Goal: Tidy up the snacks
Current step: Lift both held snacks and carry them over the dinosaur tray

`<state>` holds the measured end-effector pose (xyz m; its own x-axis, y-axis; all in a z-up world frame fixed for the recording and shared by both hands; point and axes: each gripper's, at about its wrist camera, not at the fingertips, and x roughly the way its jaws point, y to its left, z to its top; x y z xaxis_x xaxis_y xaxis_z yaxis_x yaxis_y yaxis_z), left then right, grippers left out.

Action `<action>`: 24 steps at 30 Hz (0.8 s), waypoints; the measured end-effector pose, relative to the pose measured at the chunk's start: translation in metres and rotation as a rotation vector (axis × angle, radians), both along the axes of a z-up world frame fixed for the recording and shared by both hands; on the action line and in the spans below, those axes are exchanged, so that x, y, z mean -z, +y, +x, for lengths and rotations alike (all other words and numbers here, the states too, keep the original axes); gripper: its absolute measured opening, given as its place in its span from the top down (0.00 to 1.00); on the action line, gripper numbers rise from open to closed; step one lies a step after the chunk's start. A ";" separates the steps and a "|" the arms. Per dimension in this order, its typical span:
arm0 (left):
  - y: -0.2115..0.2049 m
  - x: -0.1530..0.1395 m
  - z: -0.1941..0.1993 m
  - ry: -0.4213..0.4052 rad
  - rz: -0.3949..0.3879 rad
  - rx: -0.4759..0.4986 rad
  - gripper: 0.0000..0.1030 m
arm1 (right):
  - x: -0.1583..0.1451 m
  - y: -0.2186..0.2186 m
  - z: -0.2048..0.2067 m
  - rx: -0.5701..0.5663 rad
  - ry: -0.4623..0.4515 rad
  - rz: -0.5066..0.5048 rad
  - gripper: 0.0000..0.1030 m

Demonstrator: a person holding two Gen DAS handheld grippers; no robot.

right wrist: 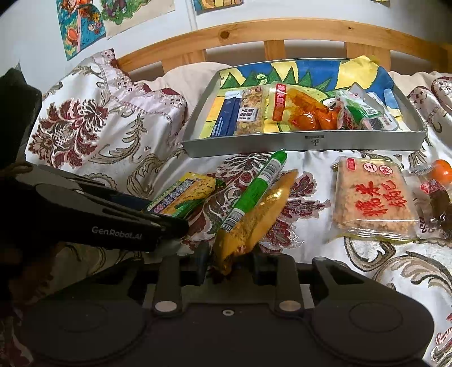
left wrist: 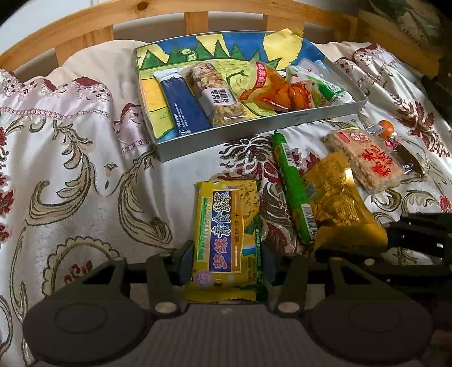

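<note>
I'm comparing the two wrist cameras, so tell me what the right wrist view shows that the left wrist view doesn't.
Only the right wrist view shows the children's drawings on the wall, the left hand-held gripper's body from the side, and the right hand-held gripper shut on the gold packet.

Only the left wrist view shows the left hand-held gripper head-on, gripping the yellow cracker packet.

Both show the metal tray of snacks, the green sausage stick, the rice cake packet and the wooden headboard.

A home bedroom: a floral embroidered bedspread [left wrist: 84, 158], a wooden bed rail [right wrist: 282, 31] beyond, children's drawings [right wrist: 82, 25] on the far wall.
</note>
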<state>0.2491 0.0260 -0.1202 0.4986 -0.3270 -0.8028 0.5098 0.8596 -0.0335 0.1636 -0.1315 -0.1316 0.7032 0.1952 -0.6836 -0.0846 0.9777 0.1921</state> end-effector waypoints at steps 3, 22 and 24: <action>0.000 -0.001 0.000 0.003 -0.001 -0.007 0.48 | 0.000 -0.005 -0.002 0.000 0.002 0.043 0.72; 0.003 -0.011 -0.006 0.019 -0.048 -0.043 0.49 | -0.005 -0.035 -0.004 0.135 -0.047 0.197 0.80; 0.005 -0.014 -0.008 0.034 -0.065 -0.050 0.49 | -0.008 -0.036 -0.007 0.134 -0.073 0.186 0.81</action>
<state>0.2414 0.0308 -0.1058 0.4884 -0.3545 -0.7974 0.4643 0.8792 -0.1065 0.1562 -0.1674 -0.1231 0.7774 0.2148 -0.5912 0.0233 0.9294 0.3684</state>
